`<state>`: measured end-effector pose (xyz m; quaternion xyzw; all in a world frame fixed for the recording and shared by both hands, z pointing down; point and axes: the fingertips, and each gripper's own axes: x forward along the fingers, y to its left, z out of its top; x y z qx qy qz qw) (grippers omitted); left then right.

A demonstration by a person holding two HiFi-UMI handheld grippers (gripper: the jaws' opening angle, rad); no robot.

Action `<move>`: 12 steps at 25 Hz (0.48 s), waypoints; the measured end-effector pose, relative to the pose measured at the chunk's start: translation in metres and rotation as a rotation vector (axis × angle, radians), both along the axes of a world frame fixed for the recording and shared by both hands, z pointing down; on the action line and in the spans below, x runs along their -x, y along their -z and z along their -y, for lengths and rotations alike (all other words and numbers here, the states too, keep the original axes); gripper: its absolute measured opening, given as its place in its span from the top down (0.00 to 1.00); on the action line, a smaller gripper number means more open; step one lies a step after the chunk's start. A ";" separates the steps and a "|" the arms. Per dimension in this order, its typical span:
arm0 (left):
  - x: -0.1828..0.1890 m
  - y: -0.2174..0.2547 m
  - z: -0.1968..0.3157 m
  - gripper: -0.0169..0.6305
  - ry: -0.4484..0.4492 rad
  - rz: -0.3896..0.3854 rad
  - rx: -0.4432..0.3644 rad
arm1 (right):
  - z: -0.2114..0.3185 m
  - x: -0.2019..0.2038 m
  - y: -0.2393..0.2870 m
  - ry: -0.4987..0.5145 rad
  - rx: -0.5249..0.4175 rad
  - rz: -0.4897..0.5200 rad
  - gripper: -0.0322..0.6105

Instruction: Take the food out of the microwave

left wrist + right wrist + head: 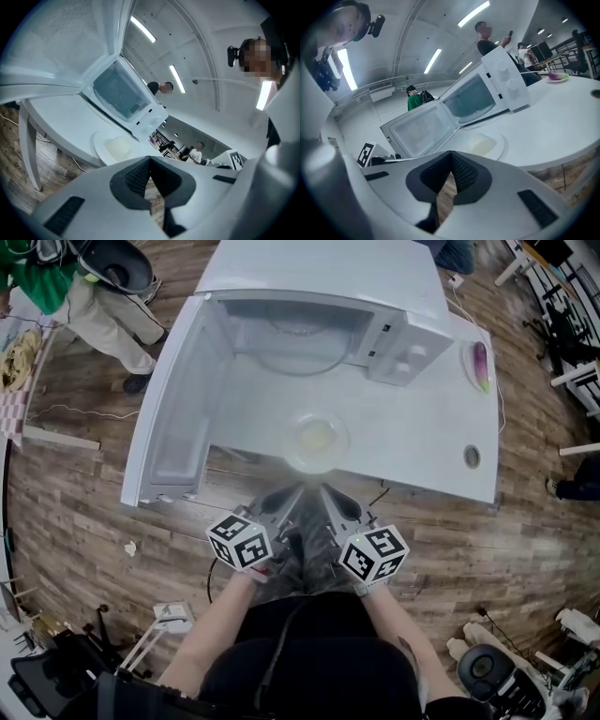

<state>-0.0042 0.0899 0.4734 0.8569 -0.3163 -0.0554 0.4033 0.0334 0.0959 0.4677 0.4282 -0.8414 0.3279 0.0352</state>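
The white microwave (319, 324) stands on the white table (422, 442) with its door (173, 423) swung wide open to the left; its cavity looks bare. A plate with pale yellow food (317, 439) rests on the table in front of the microwave, near the front edge; the plate (115, 146) shows in the left gripper view too, and the plate (486, 144) in the right gripper view. My left gripper (284, 503) and right gripper (330, 502) hover side by side just short of the table edge, pointing at the plate. Both are shut with nothing between their jaws.
A small dish with a purple and green item (479, 365) sits at the table's far right corner. A round cable hole (472, 457) is near the right front edge. A person (84, 287) stands at the far left on the wooden floor.
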 end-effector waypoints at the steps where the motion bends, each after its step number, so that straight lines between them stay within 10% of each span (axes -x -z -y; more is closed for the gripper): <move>1: 0.000 0.002 0.000 0.96 0.000 0.001 -0.004 | 0.000 0.001 0.002 0.003 -0.005 -0.001 0.92; 12: 0.004 0.023 -0.004 0.96 0.005 0.020 -0.055 | -0.005 0.012 0.022 0.045 -0.046 -0.028 0.92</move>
